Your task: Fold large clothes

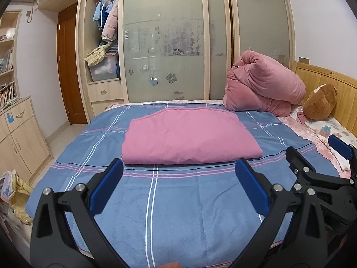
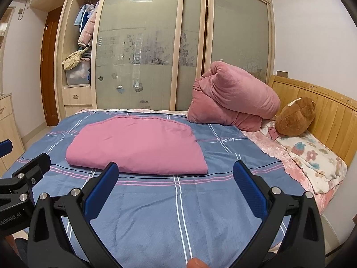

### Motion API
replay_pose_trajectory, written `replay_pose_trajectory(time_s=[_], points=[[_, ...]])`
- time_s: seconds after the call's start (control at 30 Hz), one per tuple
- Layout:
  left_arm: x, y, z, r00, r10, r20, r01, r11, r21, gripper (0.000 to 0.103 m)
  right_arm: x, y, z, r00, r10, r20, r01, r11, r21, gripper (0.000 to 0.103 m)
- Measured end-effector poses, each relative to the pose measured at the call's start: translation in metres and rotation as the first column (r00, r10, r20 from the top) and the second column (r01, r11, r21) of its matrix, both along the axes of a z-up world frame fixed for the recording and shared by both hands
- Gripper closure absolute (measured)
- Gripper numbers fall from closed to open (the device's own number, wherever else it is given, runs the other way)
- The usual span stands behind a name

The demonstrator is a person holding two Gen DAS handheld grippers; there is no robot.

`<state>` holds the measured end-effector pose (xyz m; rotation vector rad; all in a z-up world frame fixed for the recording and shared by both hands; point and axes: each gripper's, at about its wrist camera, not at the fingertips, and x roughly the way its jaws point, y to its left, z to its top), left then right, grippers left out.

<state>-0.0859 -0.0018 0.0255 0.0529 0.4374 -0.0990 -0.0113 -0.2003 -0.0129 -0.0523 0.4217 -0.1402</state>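
A pink garment (image 1: 189,137) lies folded into a flat rectangle on the blue plaid bed cover (image 1: 169,201). It also shows in the right wrist view (image 2: 136,145), left of centre. My left gripper (image 1: 178,172) is open and empty, held above the cover just in front of the garment's near edge. My right gripper (image 2: 176,174) is open and empty too, in front of the garment's near right corner. The right gripper also shows in the left wrist view (image 1: 316,151), to the right of the left one. The left gripper shows at the left edge of the right wrist view (image 2: 24,156).
A rolled pink quilt (image 1: 263,84) and a brown plush toy (image 1: 321,102) sit at the wooden headboard (image 1: 343,87) on the right. A floral pillow (image 2: 312,156) lies below them. Wardrobe doors (image 1: 165,40) stand behind the bed. A cabinet (image 1: 17,134) stands left.
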Motion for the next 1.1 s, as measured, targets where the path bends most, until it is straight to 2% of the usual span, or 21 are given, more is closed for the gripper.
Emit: replay_pose_trajectory(time_s=[1.1], points=[[0.0005,0.0055,0.0017,1.0,-0.012,-0.012,0.012,1.0,0.003,0.002,-0.0071,0.0016,0.0002,1.0,-0.001,-0.002,0.001,1.0,-0.002,0.001]])
